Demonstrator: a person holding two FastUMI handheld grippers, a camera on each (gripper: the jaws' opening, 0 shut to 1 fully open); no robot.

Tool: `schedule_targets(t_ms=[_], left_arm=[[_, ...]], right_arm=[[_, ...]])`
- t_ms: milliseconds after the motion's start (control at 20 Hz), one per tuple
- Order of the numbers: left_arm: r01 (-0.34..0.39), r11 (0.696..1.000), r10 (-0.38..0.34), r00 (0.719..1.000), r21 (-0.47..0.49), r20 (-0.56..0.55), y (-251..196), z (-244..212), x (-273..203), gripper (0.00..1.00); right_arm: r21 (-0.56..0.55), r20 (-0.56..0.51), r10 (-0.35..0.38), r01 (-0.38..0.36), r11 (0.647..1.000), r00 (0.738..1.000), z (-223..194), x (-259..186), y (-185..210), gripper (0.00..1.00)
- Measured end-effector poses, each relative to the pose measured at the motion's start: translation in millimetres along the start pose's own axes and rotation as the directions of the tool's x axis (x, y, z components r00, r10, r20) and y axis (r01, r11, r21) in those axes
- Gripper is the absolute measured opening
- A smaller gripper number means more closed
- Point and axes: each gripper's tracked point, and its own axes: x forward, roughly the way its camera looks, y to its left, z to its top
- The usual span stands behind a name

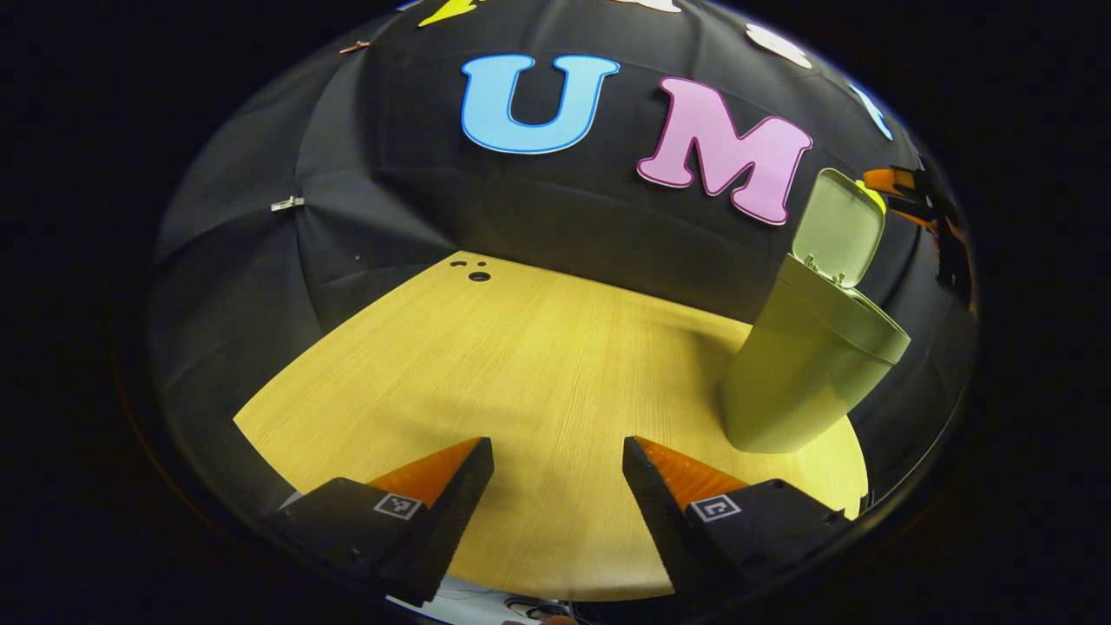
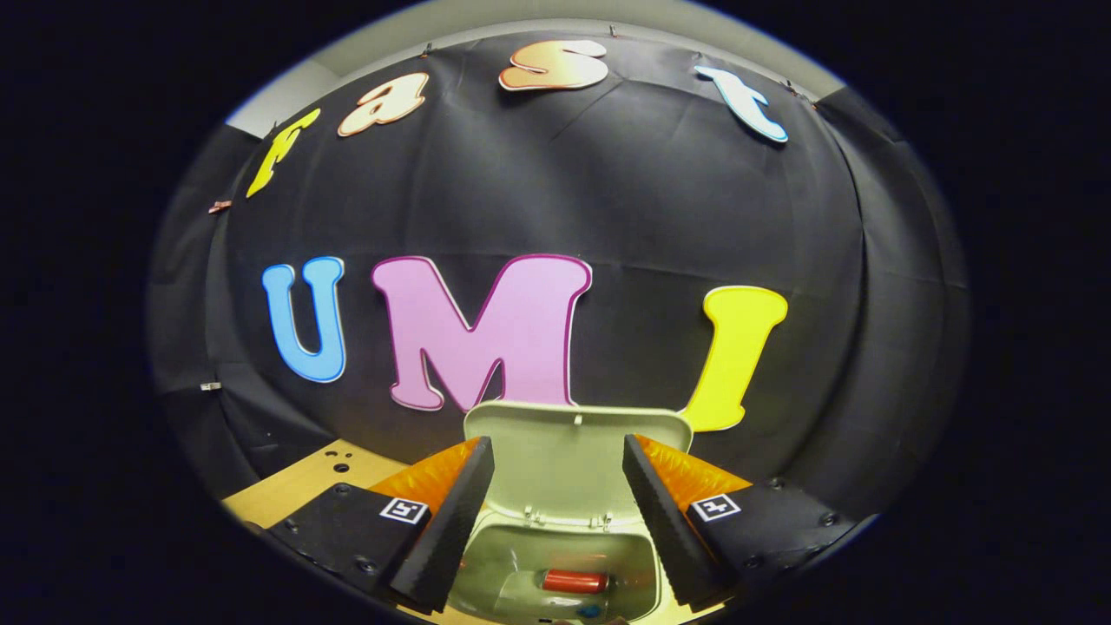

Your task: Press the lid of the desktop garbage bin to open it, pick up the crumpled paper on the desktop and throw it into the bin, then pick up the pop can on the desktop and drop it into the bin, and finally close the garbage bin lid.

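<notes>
The pale green garbage bin (image 1: 803, 365) stands at the right of the wooden desktop (image 1: 538, 365) in the left gripper view, its lid (image 1: 838, 227) raised upright. My left gripper (image 1: 558, 451) hovers open over bare wood, left of the bin. The other gripper (image 1: 911, 195) shows beyond the lid at the far right. In the right gripper view my right gripper (image 2: 558, 451) is open right above the bin's mouth (image 2: 555, 564), facing the upright lid (image 2: 564, 469). Down inside the bin lies the red pop can (image 2: 573, 580) on its side.
The black cloth wall closes the desk at the back and left. Small round holes (image 1: 477, 276) sit at the desk's far corner. The desk's front edge runs just under my left fingers (image 1: 451, 495).
</notes>
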Motion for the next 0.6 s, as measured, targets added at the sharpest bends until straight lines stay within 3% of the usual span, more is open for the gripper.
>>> schedule_targets(t_ms=[300,600], left_arm=[[-0.051,0.997,0.050,0.999,-0.060,-0.010,19,-8,-4,0.96],[-0.099,0.989,0.099,0.995,-0.106,-0.002,41,-2,-5,0.96]], right_arm=[[-0.006,0.016,-0.019,0.019,1.000,1.000,36,42,1,0.94],[-0.020,-0.054,-0.027,0.026,0.999,0.998,23,80,3,0.94]])
